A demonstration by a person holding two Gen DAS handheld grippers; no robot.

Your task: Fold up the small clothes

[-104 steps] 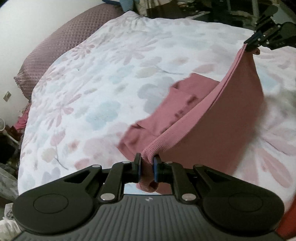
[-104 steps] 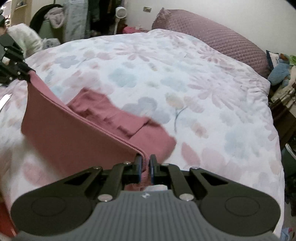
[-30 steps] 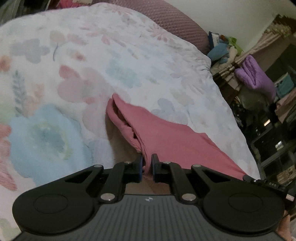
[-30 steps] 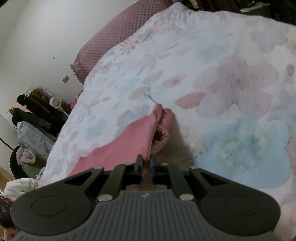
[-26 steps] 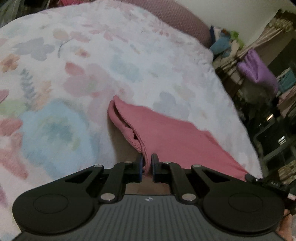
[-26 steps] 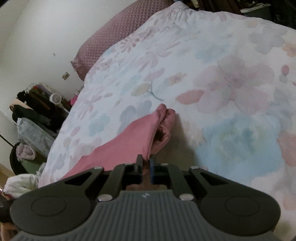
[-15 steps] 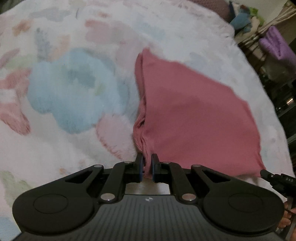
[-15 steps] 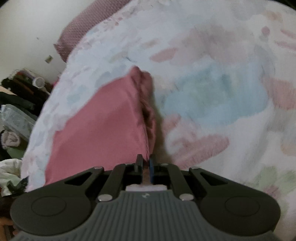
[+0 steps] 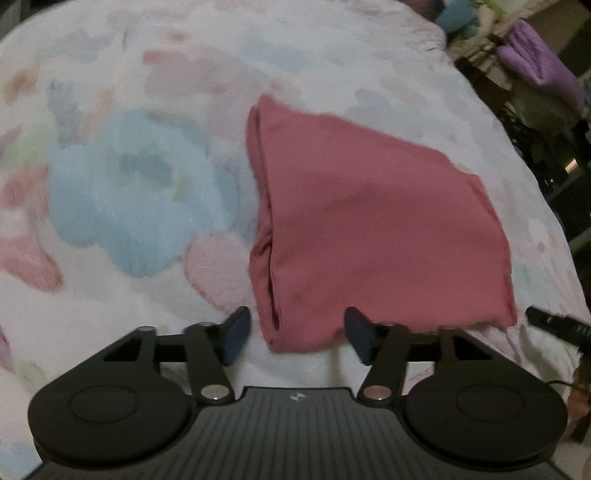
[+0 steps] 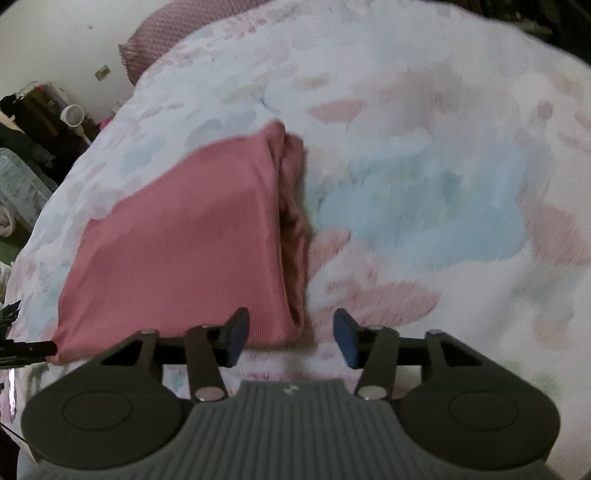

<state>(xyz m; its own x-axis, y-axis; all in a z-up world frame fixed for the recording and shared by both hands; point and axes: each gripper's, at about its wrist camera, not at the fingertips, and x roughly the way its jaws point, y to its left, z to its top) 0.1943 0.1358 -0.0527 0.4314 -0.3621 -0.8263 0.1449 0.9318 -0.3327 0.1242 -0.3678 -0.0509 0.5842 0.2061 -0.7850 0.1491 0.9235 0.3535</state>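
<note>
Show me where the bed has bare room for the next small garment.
Bare floral duvet lies left of the folded pink garment in the left wrist view, and beyond it toward the mauve pillow. It is tight along the garment's near edge, where both open tongs hover.

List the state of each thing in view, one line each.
Pink garment: folded, lying flat on the blanket, released.
Left gripper: open, jaws just opened, near corner of the garment between them, not pinched.
Right gripper: open, jaws just opened, garment's corner between them, not pinched.
Blanket: spread over the bed.
</note>
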